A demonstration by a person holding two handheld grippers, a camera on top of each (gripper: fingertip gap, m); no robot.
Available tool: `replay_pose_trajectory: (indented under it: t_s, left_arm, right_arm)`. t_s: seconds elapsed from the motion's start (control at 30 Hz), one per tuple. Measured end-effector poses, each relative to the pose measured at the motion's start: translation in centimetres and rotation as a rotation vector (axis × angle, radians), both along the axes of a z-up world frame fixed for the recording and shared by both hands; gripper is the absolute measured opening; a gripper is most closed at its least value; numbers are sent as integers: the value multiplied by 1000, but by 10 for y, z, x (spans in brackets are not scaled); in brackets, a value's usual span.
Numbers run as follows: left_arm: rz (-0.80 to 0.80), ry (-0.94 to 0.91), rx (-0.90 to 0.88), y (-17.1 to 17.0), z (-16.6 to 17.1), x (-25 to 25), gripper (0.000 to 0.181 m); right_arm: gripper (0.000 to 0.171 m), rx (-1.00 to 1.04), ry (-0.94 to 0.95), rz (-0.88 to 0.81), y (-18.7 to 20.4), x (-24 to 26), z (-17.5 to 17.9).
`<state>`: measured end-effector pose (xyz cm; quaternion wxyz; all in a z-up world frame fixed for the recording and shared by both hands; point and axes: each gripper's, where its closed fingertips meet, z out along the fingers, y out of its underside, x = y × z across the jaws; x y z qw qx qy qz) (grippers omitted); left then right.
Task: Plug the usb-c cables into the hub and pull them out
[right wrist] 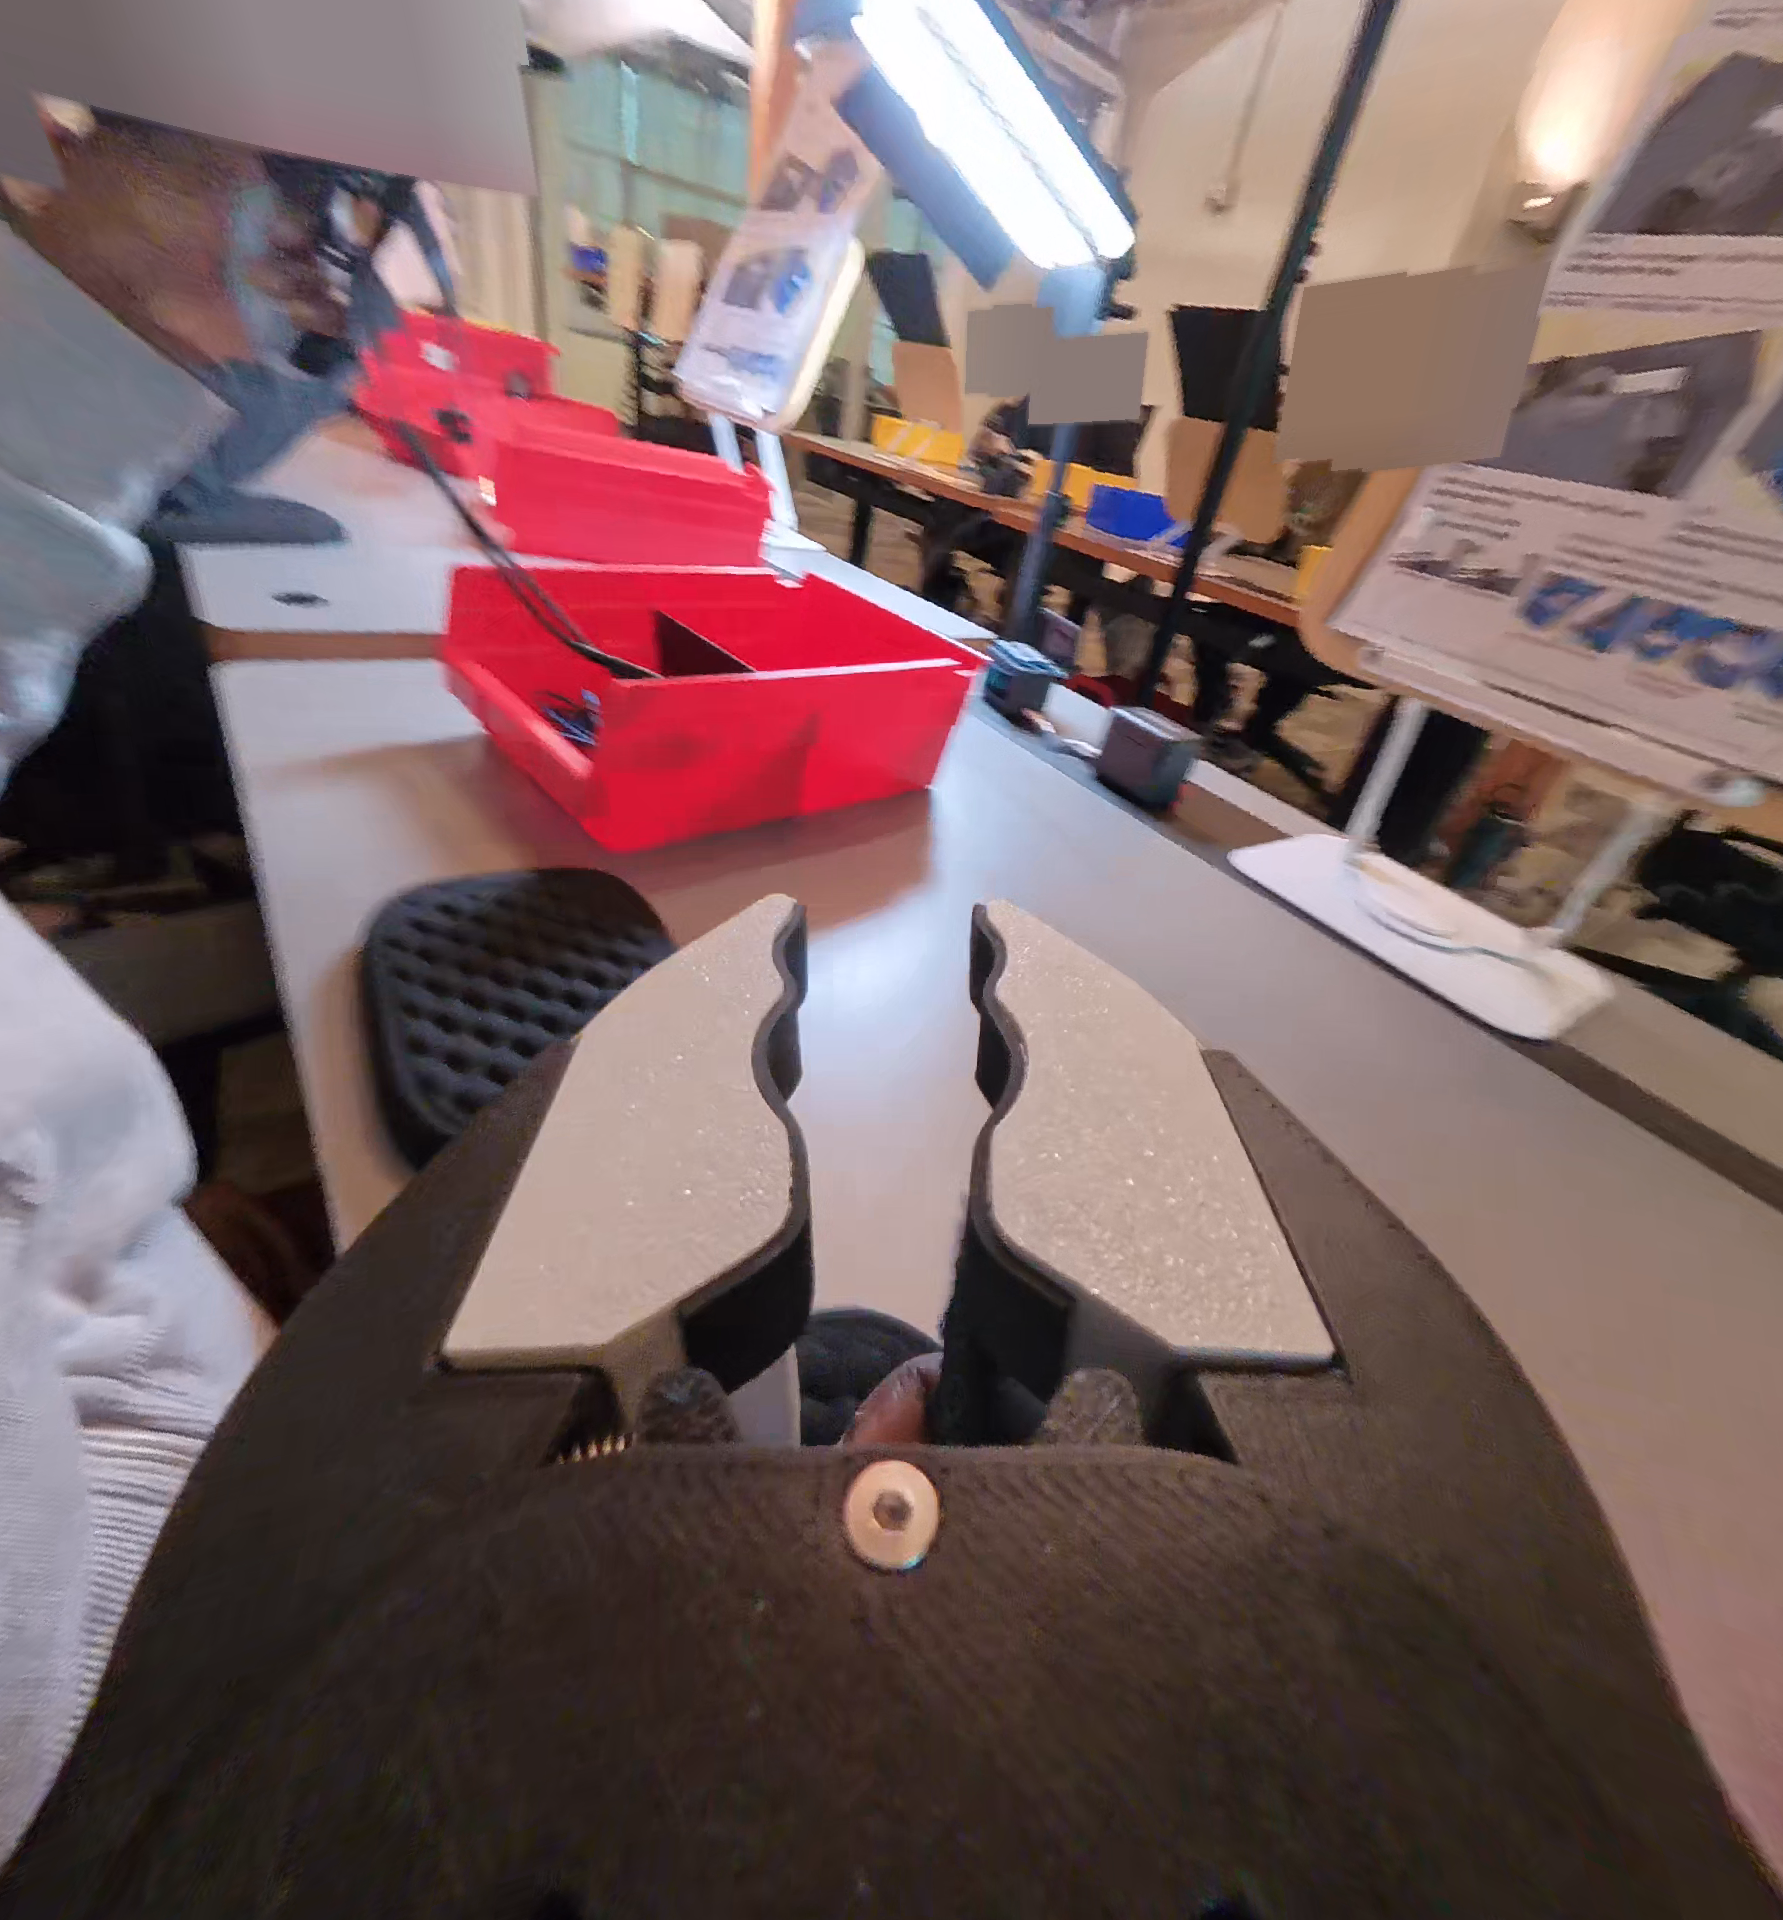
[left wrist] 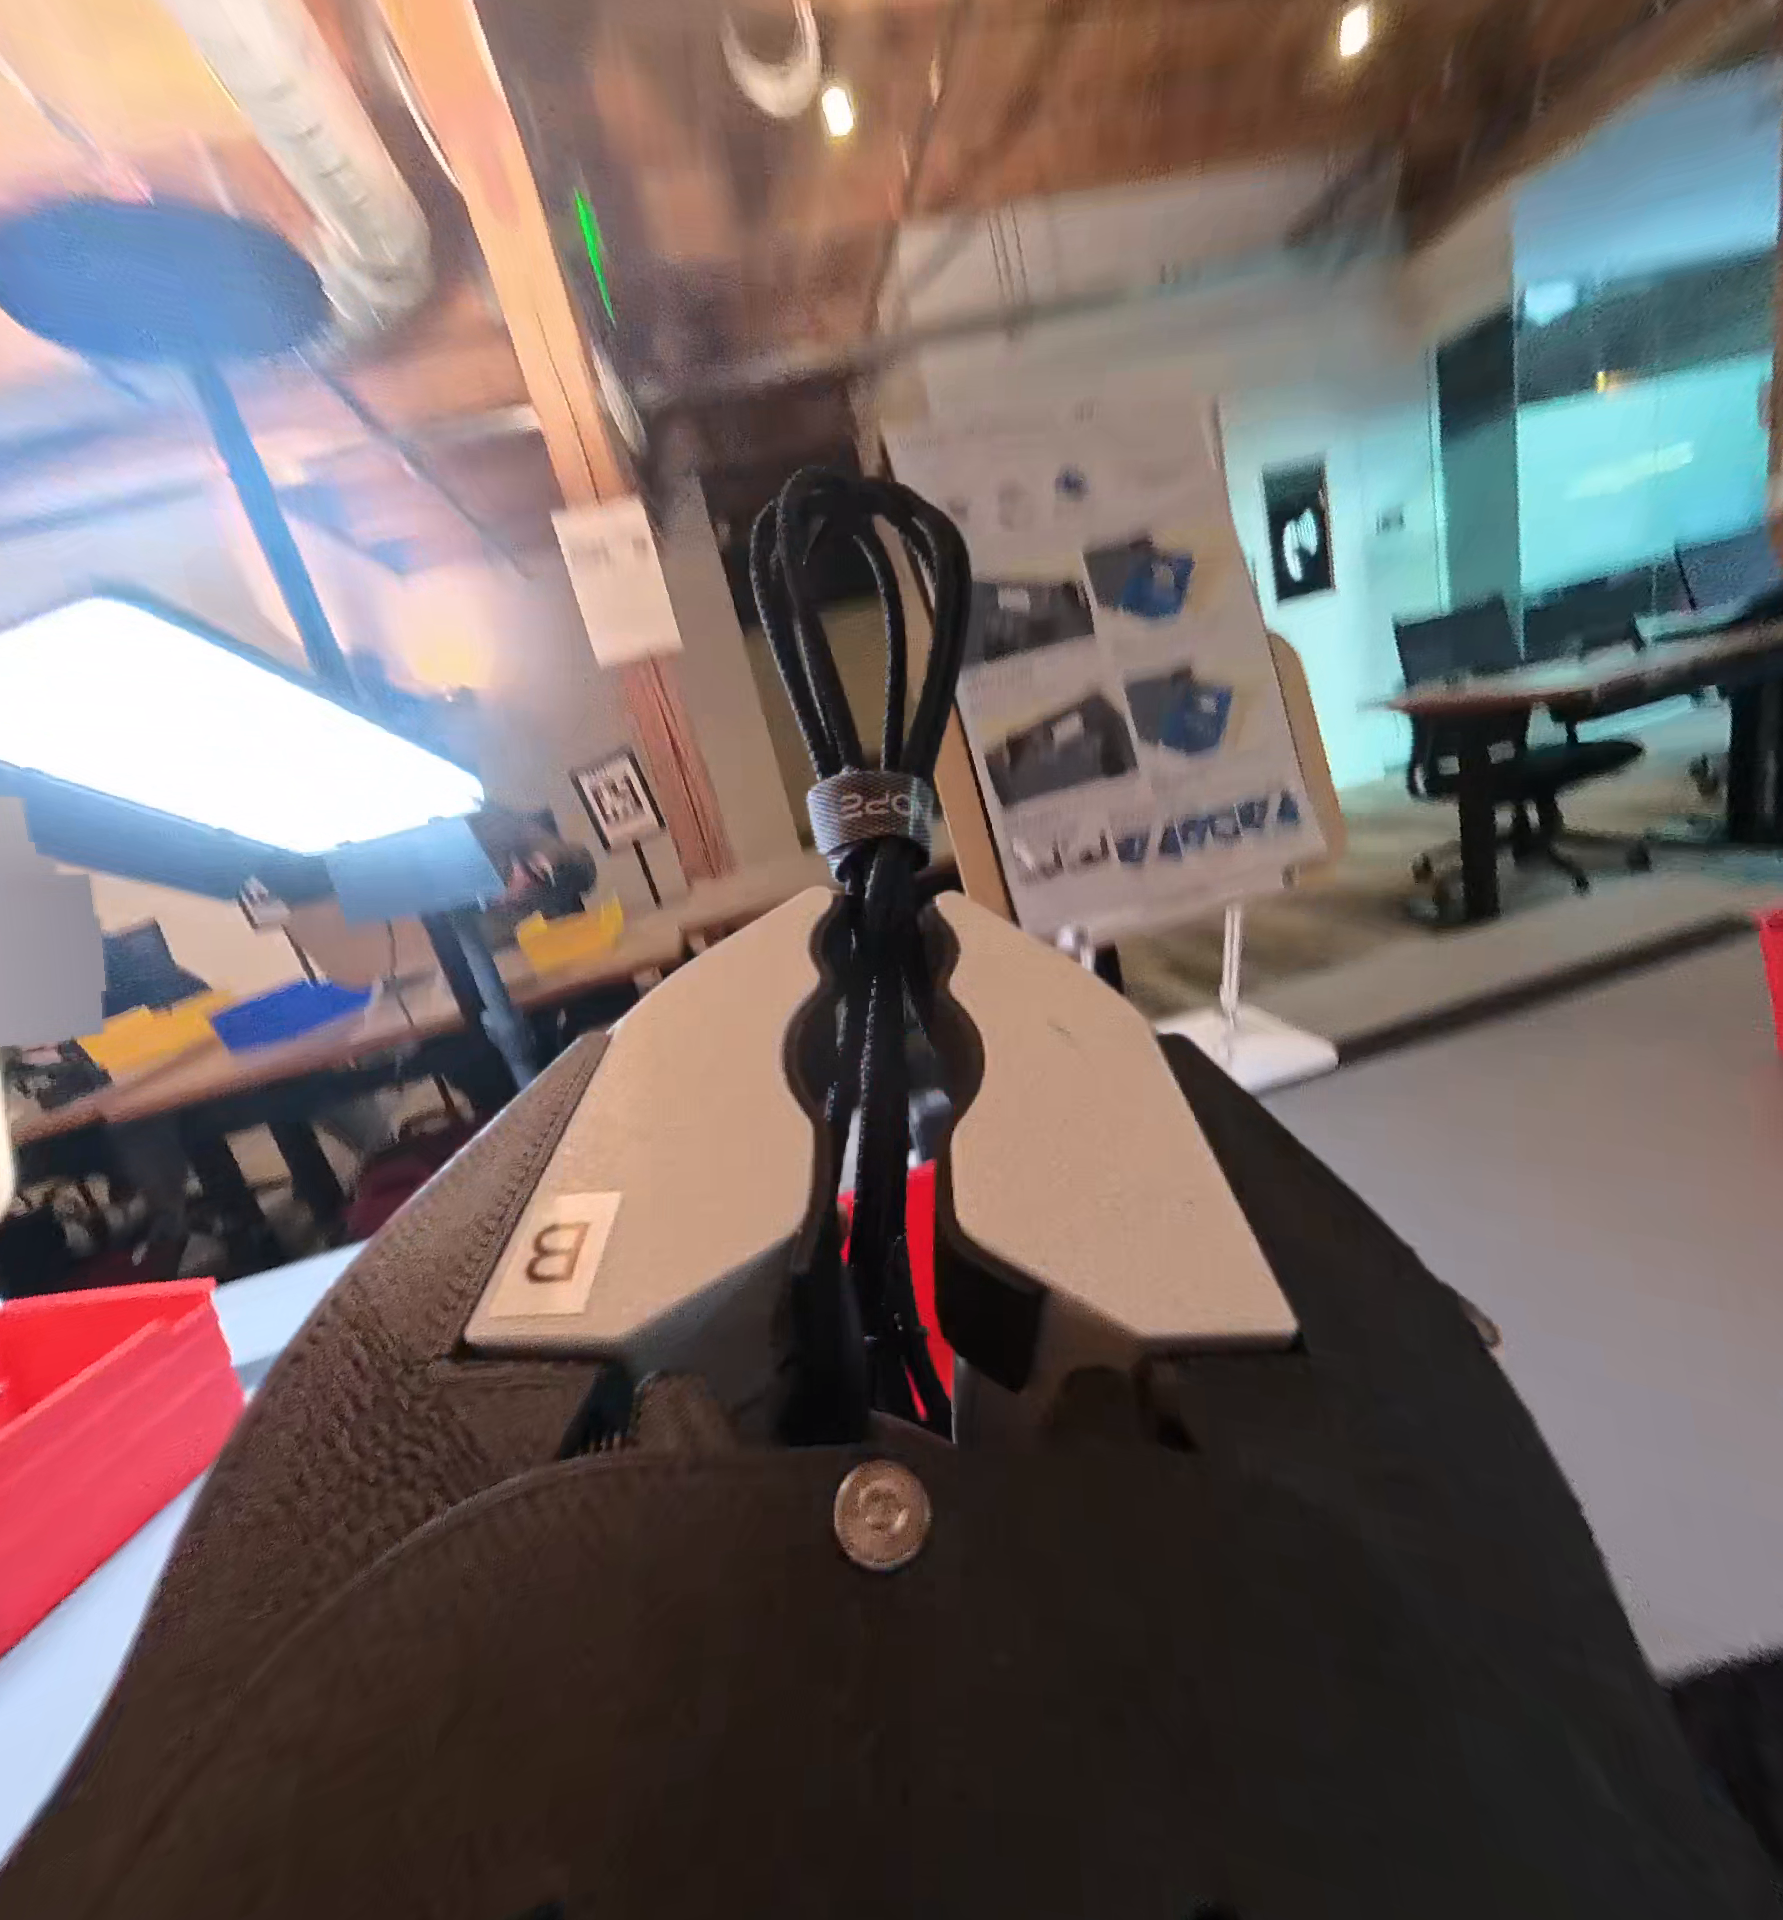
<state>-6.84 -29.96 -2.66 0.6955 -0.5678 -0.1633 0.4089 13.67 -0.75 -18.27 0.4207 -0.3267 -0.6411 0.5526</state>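
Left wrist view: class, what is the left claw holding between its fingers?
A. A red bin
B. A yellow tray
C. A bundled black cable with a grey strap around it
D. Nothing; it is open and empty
C: the left claw is closed on a looped black cable bundle tied with a grey strap.
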Motion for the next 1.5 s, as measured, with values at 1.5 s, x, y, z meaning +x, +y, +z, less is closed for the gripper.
replay_pose_trajectory:
  t_s: [1.5]
  left_arm:
    - [-380, -127, 425, 120, -23, 51, 13]
  right_arm:
    - [6, -140, -68, 328, -79, -12, -34]
